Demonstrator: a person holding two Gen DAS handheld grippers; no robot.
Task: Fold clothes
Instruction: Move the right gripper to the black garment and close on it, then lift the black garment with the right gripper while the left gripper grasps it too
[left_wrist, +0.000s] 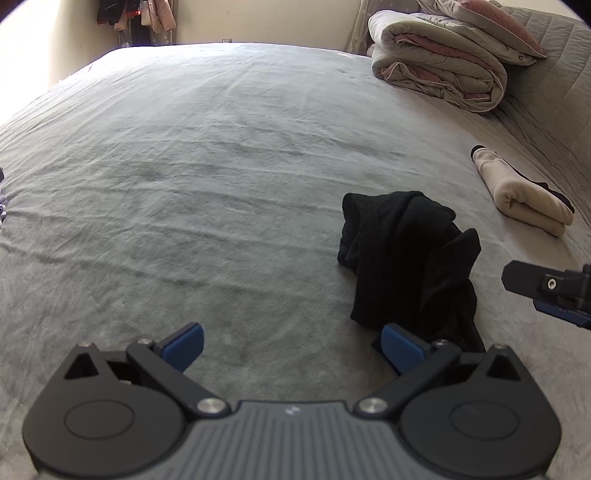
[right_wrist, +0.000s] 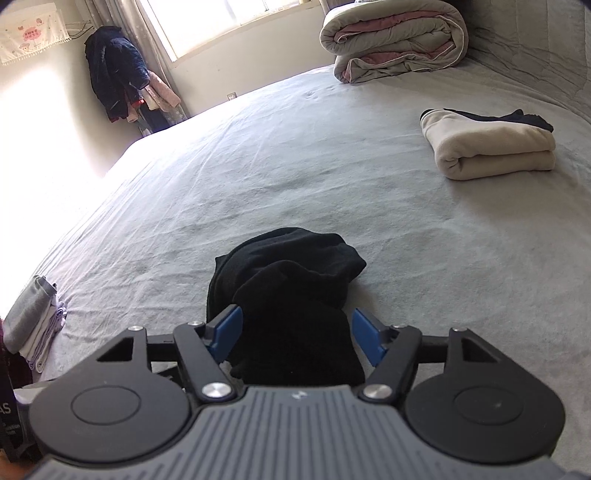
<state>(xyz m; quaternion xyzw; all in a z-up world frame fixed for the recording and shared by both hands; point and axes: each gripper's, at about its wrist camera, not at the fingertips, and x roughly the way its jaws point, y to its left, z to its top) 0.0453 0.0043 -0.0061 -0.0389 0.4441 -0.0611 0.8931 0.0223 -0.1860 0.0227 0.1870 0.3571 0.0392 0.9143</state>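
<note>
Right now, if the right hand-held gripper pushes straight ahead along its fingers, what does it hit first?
The crumpled black garment. It already lies between the open jaws of the right hand-held gripper, so any advance likely drives into that cloth; whether the blue pads touch it yet is unclear.

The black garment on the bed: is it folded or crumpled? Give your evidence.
Crumpled. The black garment lies in a bunched heap with uneven humps and creases, unlike the cream garment, folded in neat layers nearby.

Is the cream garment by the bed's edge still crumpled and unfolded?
No. In the right wrist view the cream garment lies as a neat folded bundle on the bed, apart from the crumpled black garment.
</note>
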